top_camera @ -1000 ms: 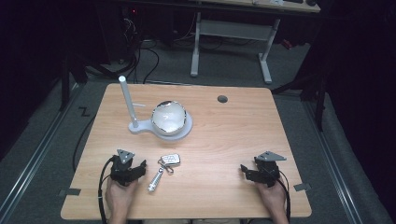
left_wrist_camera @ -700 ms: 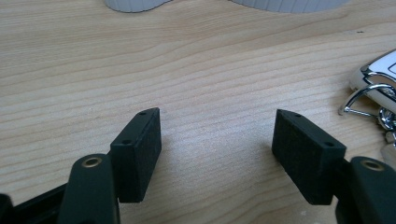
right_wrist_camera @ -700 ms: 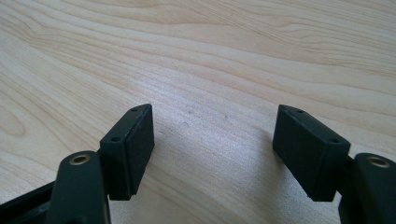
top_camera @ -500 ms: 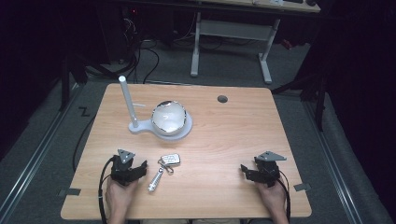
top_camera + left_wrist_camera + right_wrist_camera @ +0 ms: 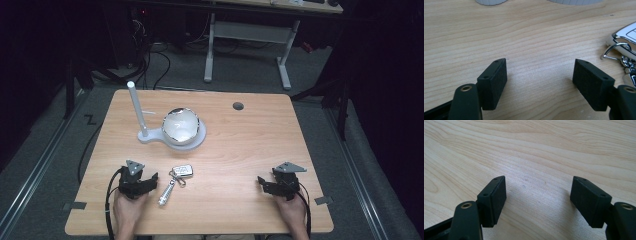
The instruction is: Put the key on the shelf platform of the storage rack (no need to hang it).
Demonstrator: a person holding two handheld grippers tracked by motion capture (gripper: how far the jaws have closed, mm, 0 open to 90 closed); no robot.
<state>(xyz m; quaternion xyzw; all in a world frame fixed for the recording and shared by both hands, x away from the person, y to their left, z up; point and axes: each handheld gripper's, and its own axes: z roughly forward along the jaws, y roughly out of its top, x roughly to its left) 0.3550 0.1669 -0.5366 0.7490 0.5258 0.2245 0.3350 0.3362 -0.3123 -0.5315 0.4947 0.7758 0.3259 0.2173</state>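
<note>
A white car key fob (image 5: pixel 183 170) lies on the wooden table (image 5: pixel 240 150), joined by a ring to a silver metal cylinder (image 5: pixel 166 192). My left gripper (image 5: pixel 150 180) rests on the table just left of the cylinder, pointing toward it. Its jaws have just been opening and now stand wide with only bare wood between them (image 5: pixel 540 62). The fob (image 5: pixel 626 35) and its ring (image 5: pixel 614 48) lie beyond its right-hand jaw. My right gripper (image 5: pixel 262 182) rests near the table's front right, open over bare wood (image 5: pixel 537 178).
A white stand with an upright post (image 5: pixel 135 107) and a shiny round bowl (image 5: pixel 180 125) sits at the back left of the table. A dark cable hole (image 5: pixel 238 106) is near the far edge. A white desk frame (image 5: pixel 245 35) and floor cables lie beyond.
</note>
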